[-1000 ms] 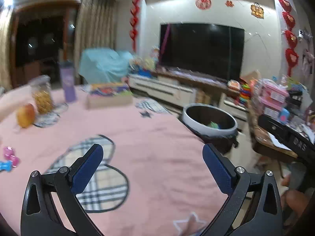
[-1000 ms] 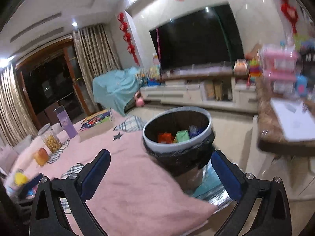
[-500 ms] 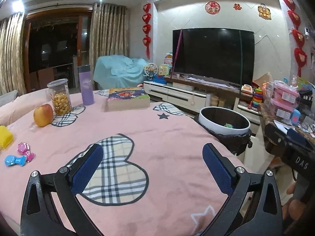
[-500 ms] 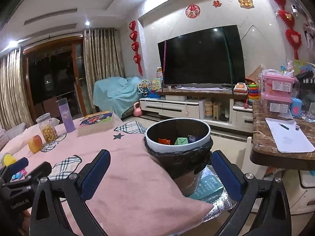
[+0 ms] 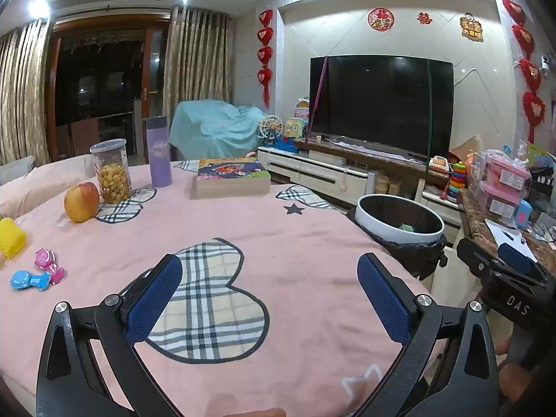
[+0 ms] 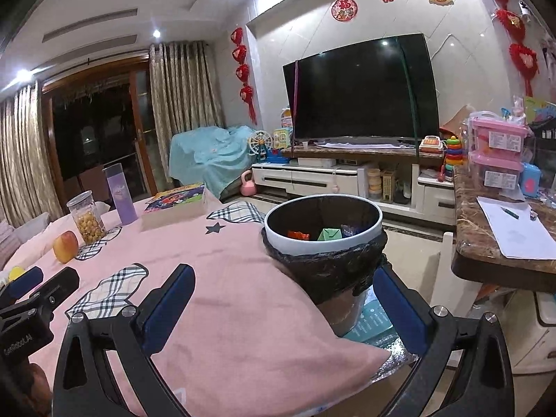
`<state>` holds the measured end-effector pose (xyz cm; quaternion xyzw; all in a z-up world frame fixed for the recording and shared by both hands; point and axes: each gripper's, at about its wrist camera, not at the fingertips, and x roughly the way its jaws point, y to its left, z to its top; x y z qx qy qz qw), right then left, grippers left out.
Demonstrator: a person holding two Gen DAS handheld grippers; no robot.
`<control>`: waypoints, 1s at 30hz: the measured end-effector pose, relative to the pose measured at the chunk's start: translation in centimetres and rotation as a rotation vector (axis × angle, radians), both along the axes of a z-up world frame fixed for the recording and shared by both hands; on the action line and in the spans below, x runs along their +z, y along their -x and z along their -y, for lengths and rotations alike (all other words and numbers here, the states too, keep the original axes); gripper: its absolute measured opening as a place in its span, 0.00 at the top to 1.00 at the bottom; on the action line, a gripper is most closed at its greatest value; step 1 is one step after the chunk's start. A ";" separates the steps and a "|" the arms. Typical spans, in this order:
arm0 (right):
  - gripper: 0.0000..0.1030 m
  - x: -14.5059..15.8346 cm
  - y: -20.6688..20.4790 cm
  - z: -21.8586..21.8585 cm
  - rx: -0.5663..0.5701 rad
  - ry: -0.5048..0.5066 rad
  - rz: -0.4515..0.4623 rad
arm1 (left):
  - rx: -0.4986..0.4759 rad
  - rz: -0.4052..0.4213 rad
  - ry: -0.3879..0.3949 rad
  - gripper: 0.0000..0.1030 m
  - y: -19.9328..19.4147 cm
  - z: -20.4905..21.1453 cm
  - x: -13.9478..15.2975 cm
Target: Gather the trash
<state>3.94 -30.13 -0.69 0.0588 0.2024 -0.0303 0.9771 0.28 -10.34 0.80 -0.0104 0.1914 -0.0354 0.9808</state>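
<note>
In the left wrist view, the left gripper [image 5: 269,281], black-framed with blue pads, hangs spread wide and empty over the near part of a pink tablecloth [image 5: 305,253], above a plaid heart patch [image 5: 208,299] sewn into it. The round white-rimmed trash bin with a black liner [image 5: 399,224] stands at the right edge of the table, beyond and to the right of the gripper's right finger, well apart from it; a scrap of green shows inside. On the far left of the cloth lie a yellow ridged toy [image 5: 11,236], a pink toy piece [image 5: 47,260] and a blue toy piece [image 5: 28,280] touching each other, with an apple [image 5: 81,202], a clear jar of yellow snacks [image 5: 112,171], a purple tumbler [image 5: 159,151] and a boxed picture book [image 5: 230,178] farther back. The other gripper's black body shows at the right edge. In the right wrist view, the right gripper [image 6: 283,304], likewise released with nothing between its blue pads, points straight at the bin [image 6: 323,229], which sits just beyond the fingertips, slightly right of centre. Inside the bin lie an orange wrapper [image 6: 298,235], a folded green paper [image 6: 330,234] and a dark blue wrapper [image 6: 351,230]. The pink cloth [image 6: 222,278] spreads to the left, where the left gripper [image 6: 41,283] shows at the near left edge; a marble-topped counter [image 6: 486,253] with a white sheet stands to the right.
</note>
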 end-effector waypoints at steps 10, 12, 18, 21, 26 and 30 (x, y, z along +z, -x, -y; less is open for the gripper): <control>0.00 0.2 0.1 -0.2 0.011 -0.004 0.001 | -0.002 0.001 0.003 0.00 0.0 0.0 0.1; 0.00 0.2 0.1 -0.3 0.016 -0.004 0.003 | 0.002 0.002 -0.001 0.00 0.1 0.0 0.1; 0.00 0.2 0.1 -0.3 0.021 -0.008 0.005 | 0.008 0.010 0.003 0.00 0.2 -0.2 0.2; 0.00 0.3 0.1 -0.3 0.021 -0.011 0.009 | 0.005 0.012 0.002 0.00 0.2 -0.2 0.2; 0.00 0.3 0.2 -0.3 0.022 -0.011 0.007 | 0.002 0.011 0.003 0.00 0.0 -0.1 0.3; 0.00 0.3 0.1 -0.2 0.022 -0.011 0.007 | 0.002 0.010 0.004 0.00 0.1 -0.1 0.2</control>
